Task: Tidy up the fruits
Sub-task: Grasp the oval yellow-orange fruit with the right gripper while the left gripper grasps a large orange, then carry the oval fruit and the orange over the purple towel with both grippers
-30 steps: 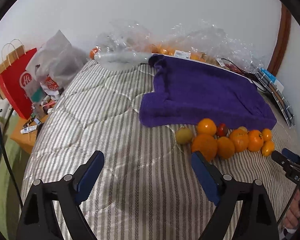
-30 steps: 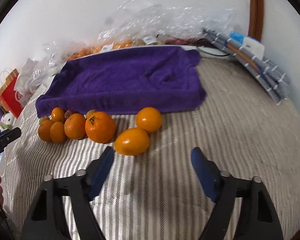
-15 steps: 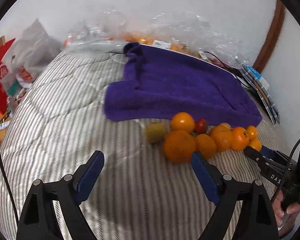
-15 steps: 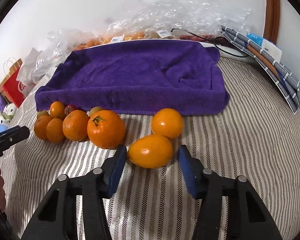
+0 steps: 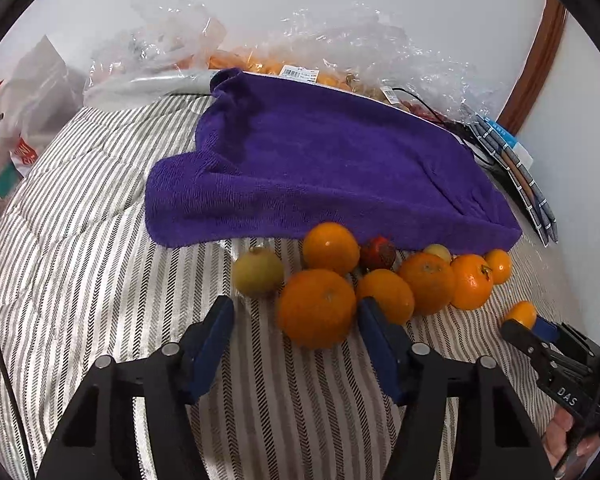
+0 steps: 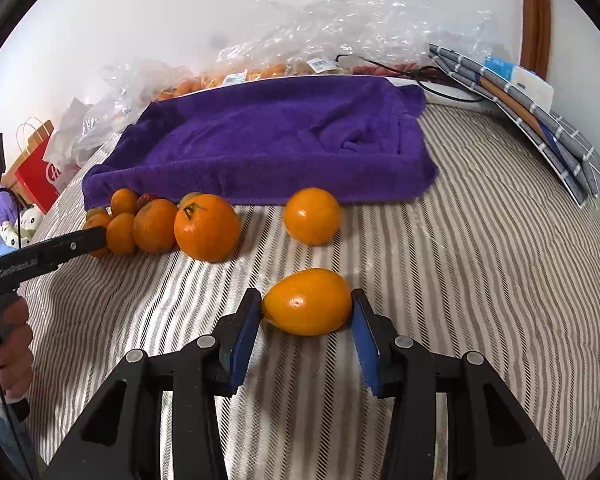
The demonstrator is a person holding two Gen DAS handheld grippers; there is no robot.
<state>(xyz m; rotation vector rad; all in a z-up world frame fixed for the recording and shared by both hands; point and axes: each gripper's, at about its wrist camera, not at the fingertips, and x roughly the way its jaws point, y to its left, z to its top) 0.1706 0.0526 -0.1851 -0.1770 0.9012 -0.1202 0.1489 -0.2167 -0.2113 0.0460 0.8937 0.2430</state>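
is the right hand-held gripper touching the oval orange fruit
Touching. In the right wrist view both blue pads of the right hand-held gripper sit against the ends of the oval orange fruit, no gap visible; its jaws have just been closing.

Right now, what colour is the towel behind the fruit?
The towel is deep purple, plain with no pattern; it shows best in the right wrist view.

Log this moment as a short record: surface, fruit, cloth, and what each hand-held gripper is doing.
surface: striped bedcover
cloth: purple towel, no fruit on it
fruit cluster: oranges in front of the towel
left hand-held gripper: jaws have just been closing around a big orange, left pad not touching
right hand-held gripper: closed on an oval orange fruit
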